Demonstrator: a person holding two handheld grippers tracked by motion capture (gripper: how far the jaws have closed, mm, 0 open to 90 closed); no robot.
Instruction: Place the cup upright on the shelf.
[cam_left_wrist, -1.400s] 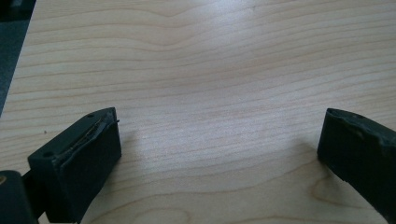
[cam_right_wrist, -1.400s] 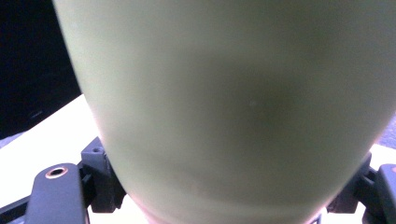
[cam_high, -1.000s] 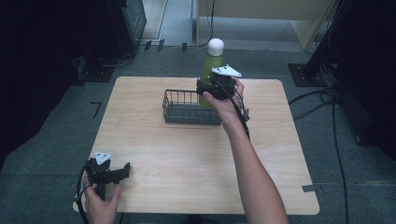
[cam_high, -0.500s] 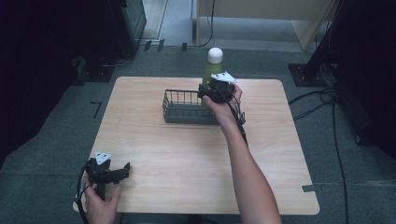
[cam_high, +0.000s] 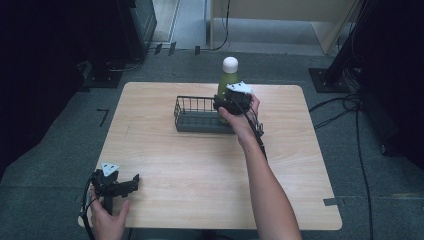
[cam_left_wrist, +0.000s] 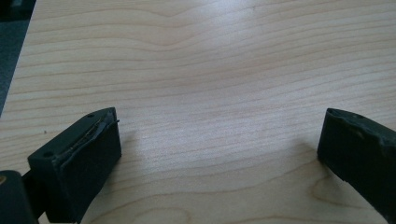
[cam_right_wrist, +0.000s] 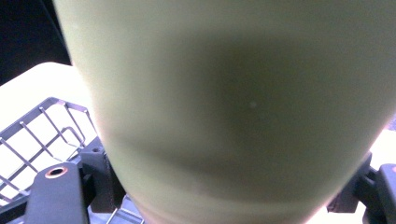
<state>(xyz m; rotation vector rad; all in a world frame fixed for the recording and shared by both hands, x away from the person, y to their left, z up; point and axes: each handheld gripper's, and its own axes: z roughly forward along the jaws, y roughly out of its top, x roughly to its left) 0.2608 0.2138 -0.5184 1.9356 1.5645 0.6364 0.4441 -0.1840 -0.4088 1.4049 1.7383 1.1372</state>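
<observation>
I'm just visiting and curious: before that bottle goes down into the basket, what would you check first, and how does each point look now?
1. Grip: right gripper shut on the bottle, jaws on both sides in the right gripper view: ok.
2. Bottle upright, white cap on top: ok.
3. Bottle over the basket, at its right end: ok.
4. Basket floor free under the bottle: cannot tell, the bottle hides it.
5. Left gripper open, at the near left table corner, far from the basket: ok.
6. Bottle bottom touching the basket yet: cannot tell.
</observation>
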